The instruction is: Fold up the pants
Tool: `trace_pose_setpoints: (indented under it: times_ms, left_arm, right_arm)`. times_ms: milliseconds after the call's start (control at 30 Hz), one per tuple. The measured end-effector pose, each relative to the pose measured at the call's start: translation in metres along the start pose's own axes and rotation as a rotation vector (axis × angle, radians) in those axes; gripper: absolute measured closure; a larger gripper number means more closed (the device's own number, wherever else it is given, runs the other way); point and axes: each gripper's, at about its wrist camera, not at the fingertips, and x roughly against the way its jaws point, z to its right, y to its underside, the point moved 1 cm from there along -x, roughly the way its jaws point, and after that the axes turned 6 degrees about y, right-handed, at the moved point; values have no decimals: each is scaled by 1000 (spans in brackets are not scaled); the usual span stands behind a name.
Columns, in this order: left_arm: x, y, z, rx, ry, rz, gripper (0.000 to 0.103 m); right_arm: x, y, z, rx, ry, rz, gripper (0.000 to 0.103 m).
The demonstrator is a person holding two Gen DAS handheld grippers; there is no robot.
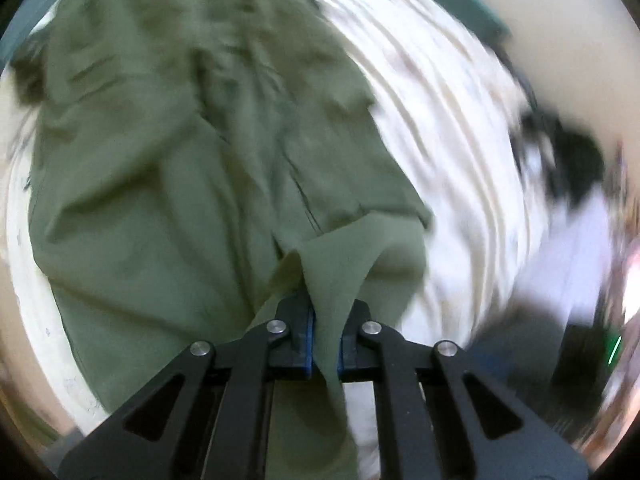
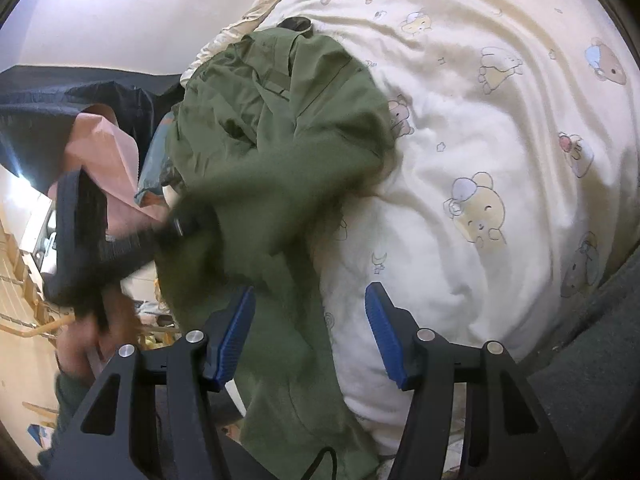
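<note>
Left gripper [image 1: 325, 340] pinches green pants [image 1: 160, 168] on bedsheet [image 1: 452, 128]

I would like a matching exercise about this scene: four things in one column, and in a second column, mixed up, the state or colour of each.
Things:
1. left gripper
2. right gripper
3. olive green cloth pants
4. cream bed sheet with printed cartoon bears

States:
A. lies crumpled, partly lifted at one edge
B. jaws apart, nothing pressed between the blue pads
C. spread underneath, wrinkled
D. jaws closed on a fold of green cloth

Pairs: 1-D, 2-B, 3-A, 4-C
</note>
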Motion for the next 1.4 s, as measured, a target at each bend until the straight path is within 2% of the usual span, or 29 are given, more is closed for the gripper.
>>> trace_pose_setpoints:
  times_ms: [67, 100, 133, 167, 200, 267, 367, 433, 533, 667, 733, 800, 900, 1000, 1033, 1067, 1100, 1133, 1200, 1300, 1400]
  left_arm:
    - [-5, -22, -33, 84, -60, 46, 91]
    - [-12, -30, -56, 138, -81, 47, 79]
    - [-23, -35, -77, 173, -116, 18, 71]
    - [-30, -35, -95, 212, -163, -9, 57]
    - [-36, -33, -112, 249, -194, -33, 50]
    - [-35, -29, -125, 247, -183, -36, 49]
    - [-20, -18, -134, 211, -199, -7, 33]
    - [-10, -6, -137, 198, -190, -13, 33]
    - [1, 6, -141, 204, -176, -4, 33]
    - [11, 14, -145, 191, -189, 24, 33]
    - [12, 14, -144, 184, -201, 27, 33]
    - [13, 16, -147, 191, -201, 29, 33]
    - [18, 19, -150, 201, -198, 40, 33]
    - [21, 23, -152, 202, -192, 43, 33]
    - [23, 24, -153, 203, -190, 47, 33]
    - [24, 27, -153, 201, -185, 52, 32]
    - [24, 28, -153, 200, -183, 52, 33]
    - [24, 30, -154, 197, -179, 53, 33]
    - [24, 35, -155, 195, -170, 54, 33]
    - [27, 40, -157, 202, -158, 66, 33]
    - [28, 41, -156, 227, -141, 73, 33]
  right_arm:
    - [-4, -1, -1, 7, 11, -4, 43]
    - [-5, -1, -1, 7, 17, -7, 43]
    - [-7, -2, 0, 5, 21, -11, 43]
    - [-9, -3, 1, 2, 23, -15, 43]
    - [-11, -4, 2, 0, 27, -21, 43]
    - [-16, -4, 2, 0, 34, -35, 43]
    - [-26, -4, -1, 18, 52, -60, 43]
    - [-32, -4, -6, 40, 68, -75, 43]
    - [-54, -5, -31, 143, 78, -134, 43]
    - [-96, -13, -67, 128, -62, -231, 43]
    - [-121, -21, -84, 126, -64, -236, 45]
    - [-152, -26, -98, 110, -87, -264, 56]
    - [-193, -20, -109, 104, -41, -306, 59]
    - [-215, -11, -106, 109, 90, -297, 59]
    - [-217, -9, -102, 88, 106, -291, 59]
    - [-216, -7, -97, 58, 85, -288, 63]
    - [-214, -5, -98, 60, 60, -289, 89]
    - [-210, -4, -100, 80, 45, -284, 99]
    - [-187, -3, -111, 152, 22, -223, 101]
    - [-124, 1, -130, 270, 18, -115, 101]
    - [-54, 15, -139, 367, 81, -77, 101]
